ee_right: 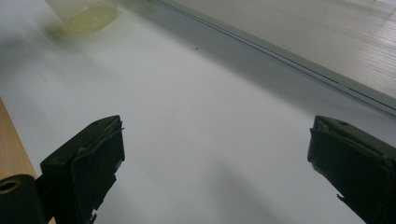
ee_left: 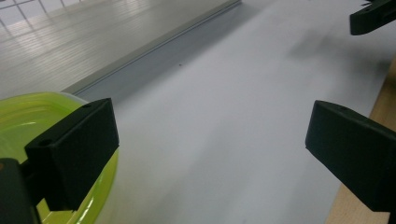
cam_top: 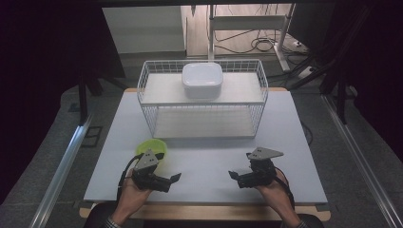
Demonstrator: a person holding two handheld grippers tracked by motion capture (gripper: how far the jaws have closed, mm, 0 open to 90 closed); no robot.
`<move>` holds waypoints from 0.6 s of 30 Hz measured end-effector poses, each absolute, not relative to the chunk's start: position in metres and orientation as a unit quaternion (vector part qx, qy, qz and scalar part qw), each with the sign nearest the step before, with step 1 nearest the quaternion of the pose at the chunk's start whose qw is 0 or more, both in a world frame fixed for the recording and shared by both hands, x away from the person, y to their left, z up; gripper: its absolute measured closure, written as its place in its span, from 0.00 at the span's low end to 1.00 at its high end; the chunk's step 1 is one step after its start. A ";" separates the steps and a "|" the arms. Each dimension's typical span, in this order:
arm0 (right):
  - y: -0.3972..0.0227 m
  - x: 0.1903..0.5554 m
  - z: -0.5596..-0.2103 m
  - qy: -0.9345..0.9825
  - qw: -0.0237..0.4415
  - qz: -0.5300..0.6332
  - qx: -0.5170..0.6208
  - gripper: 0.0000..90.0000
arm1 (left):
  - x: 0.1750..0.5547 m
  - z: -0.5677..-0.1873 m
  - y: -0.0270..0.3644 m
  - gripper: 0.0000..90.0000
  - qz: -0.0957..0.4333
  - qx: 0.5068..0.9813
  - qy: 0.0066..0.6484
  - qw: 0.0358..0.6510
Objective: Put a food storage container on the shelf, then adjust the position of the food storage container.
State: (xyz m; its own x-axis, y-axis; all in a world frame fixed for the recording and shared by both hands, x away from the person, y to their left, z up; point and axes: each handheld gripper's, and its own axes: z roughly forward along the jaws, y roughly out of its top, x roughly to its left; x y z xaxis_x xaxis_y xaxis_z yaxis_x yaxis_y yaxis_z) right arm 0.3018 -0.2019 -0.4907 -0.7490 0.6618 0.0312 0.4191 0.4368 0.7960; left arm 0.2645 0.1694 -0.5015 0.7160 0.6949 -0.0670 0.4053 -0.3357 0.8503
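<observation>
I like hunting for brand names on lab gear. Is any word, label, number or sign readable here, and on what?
None can be read: the green bowl, white lidded container, wire rack, left gripper and right gripper show no print.

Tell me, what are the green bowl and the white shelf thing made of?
The green bowl looks like glossy, see-through plastic: light shines through it and glints off its rim. The white shelf seems to be thin metal wire painted white, going by its fine grid walls, with flat pale boards that could be wood or plastic.
</observation>
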 end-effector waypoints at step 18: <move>-0.203 0.305 -0.494 0.838 0.150 0.410 0.326 0.05 | 0.277 -0.487 0.223 0.69 0.201 0.764 0.411 0.455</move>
